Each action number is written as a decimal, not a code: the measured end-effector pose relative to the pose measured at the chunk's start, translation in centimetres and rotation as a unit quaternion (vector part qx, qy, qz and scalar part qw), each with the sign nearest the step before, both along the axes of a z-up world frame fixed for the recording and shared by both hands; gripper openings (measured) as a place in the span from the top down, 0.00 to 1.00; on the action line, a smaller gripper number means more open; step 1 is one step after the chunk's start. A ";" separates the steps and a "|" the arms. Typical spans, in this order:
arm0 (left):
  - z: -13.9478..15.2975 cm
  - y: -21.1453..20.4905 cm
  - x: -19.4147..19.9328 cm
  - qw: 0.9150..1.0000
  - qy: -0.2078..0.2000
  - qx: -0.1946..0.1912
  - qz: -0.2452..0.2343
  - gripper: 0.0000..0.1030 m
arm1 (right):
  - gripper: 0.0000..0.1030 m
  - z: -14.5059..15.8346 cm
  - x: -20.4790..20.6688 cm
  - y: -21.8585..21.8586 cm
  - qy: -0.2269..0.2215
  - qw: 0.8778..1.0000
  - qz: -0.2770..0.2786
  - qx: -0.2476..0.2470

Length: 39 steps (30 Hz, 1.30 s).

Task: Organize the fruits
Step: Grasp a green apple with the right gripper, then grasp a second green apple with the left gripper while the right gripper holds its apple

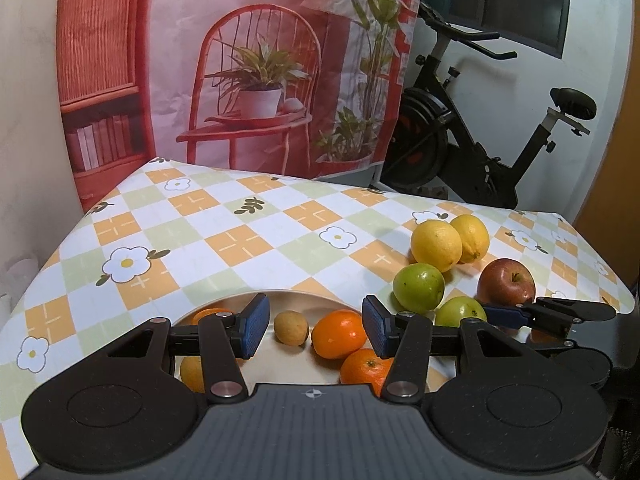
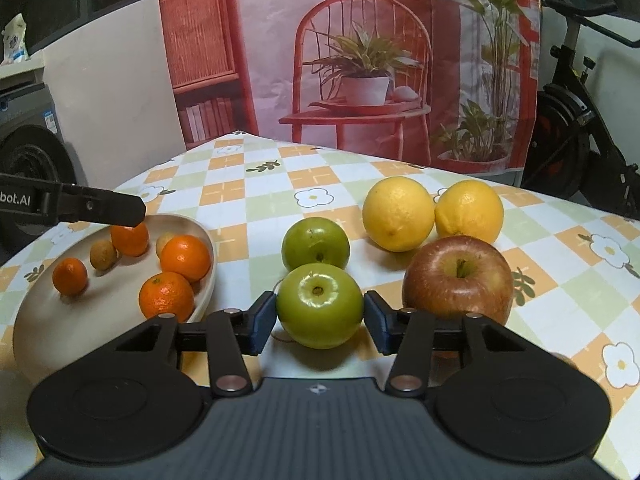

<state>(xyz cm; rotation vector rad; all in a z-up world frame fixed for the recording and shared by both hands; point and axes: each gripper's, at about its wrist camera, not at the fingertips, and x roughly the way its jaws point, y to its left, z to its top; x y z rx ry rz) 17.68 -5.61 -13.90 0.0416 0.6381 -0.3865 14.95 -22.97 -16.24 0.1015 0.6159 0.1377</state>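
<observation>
A glossy checked tablecloth [image 2: 256, 200] in orange, pale green and white, printed with daisies, covers the table. On it sits a smooth, shallow cream plate [image 2: 206, 240] holding dimpled mandarins [image 2: 185, 258] and two small, matte tan fruits [image 2: 103, 255]. To its right lie a waxy near green apple [image 2: 319, 306], a second green apple [image 2: 315, 243] just behind it, two pebbly yellow lemons [image 2: 399, 213] touching each other, and a streaked red apple [image 2: 458, 278]. The right gripper [image 2: 320, 322] has its blue ribbed pads against either flank of the near green apple, which rests on the cloth; the jaws are closed on it at about a third of their span. The left gripper [image 1: 314, 326] hovers over the plate with its jaws partly open and nothing between the pads; beyond them sit a mandarin [image 1: 339, 334] and a tan fruit [image 1: 291, 328]. The red apple crowds the right gripper's right finger [image 2: 380, 322], and the plate rim lies just beside its left. A printed backdrop [image 2: 360, 60] of a red chair hangs behind, with an exercise bike [image 1: 480, 128] beside it.
</observation>
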 end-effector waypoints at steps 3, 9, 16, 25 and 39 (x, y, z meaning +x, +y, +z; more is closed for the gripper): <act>0.1 -0.1 -0.2 1.000 -0.001 0.001 -0.002 0.48 | 0.51 0.1 -0.6 -0.1 0.000 1.000 -0.002 0.004; 0.1 -0.6 -0.7 1.000 0.001 -0.012 -0.016 0.47 | 0.51 0.5 -3.0 -0.1 -0.002 1.000 0.005 0.015; -0.4 -3.1 -0.3 0.998 0.000 0.003 -0.057 0.45 | 0.51 0.0 -7.1 0.4 -0.009 1.000 0.012 0.003; -1.2 -7.3 1.5 0.995 -0.013 0.031 -0.091 0.44 | 0.51 0.1 -9.1 -1.1 -0.011 1.000 -0.009 0.010; -3.7 -9.4 4.9 0.995 0.031 0.029 -0.088 0.45 | 0.51 0.1 -9.4 -1.9 -0.015 1.000 -0.016 0.022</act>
